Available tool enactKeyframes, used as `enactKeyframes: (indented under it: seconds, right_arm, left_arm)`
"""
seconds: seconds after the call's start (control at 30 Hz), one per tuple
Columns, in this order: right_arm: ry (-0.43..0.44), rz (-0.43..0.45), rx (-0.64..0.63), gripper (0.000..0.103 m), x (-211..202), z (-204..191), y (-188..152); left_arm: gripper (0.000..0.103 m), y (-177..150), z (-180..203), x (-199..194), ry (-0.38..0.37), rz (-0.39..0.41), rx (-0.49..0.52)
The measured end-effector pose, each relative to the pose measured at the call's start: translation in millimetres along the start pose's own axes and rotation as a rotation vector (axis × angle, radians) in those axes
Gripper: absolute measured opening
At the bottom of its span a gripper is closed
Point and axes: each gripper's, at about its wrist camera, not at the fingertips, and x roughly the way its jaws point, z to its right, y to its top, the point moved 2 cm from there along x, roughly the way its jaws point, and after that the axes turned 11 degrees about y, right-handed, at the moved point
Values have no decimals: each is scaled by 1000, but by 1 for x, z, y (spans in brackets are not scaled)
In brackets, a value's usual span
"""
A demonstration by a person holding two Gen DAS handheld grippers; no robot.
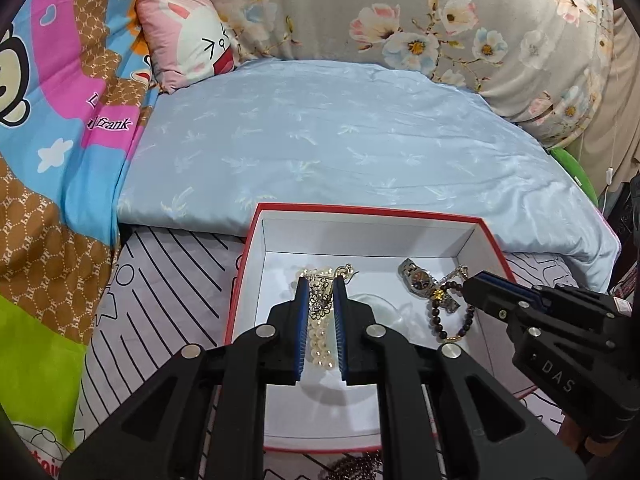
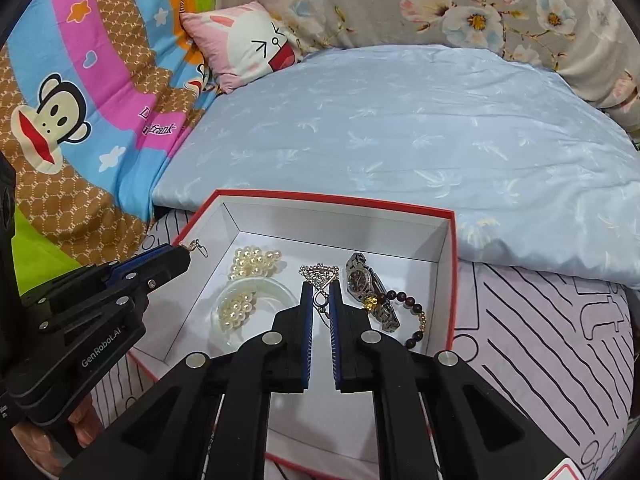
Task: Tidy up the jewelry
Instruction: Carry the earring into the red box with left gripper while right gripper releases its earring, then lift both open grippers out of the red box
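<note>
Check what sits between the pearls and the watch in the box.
The silver chain, pinched in the right gripper; the right wrist view shows it.

Blue quilt (image 1: pixel 340 140) folded on striped sheet (image 1: pixel 168 280); pink pillow (image 1: pixel 188 40) at far left corner, monkey blanket (image 2: pixel 80 100) left, floral duvet (image 1: pixel 440 12) behind.

- One box (image 2: pixel 451 280)
- One watch (image 2: pixel 362 280)
- One dark bead bracelet (image 2: pixel 416 312)
- One pearl strand (image 2: pixel 250 264)
- Two chains (image 2: pixel 320 276), one per gripper (image 2: pixel 321 300)
- One glass dish (image 2: pixel 280 292)
- One pillow (image 2: pixel 244 44)
</note>
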Motion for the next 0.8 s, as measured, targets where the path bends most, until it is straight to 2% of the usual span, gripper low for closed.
enactKeyframes:
  seconds: [0.33, 0.47, 0.5, 0.6, 0.8]
  right_arm:
    - [-10, -19, 0, 8, 19, 2, 1]
    - [-21, -8, 8, 11, 20, 5, 0]
    - [-19, -7, 9, 11, 19, 5, 0]
    - [-24, -3, 4, 15, 17, 4, 1]
    - [-21, 26, 5, 18, -1, 1, 0]
  left_arm:
    - [11, -4, 2, 18, 9, -24, 11]
    - [12, -5, 3, 21, 15, -25, 18]
    - [13, -5, 3, 21, 20, -22, 19]
    - [28, -4, 0, 22, 26, -22, 3]
    - [32, -1, -3, 10, 23, -9, -1]
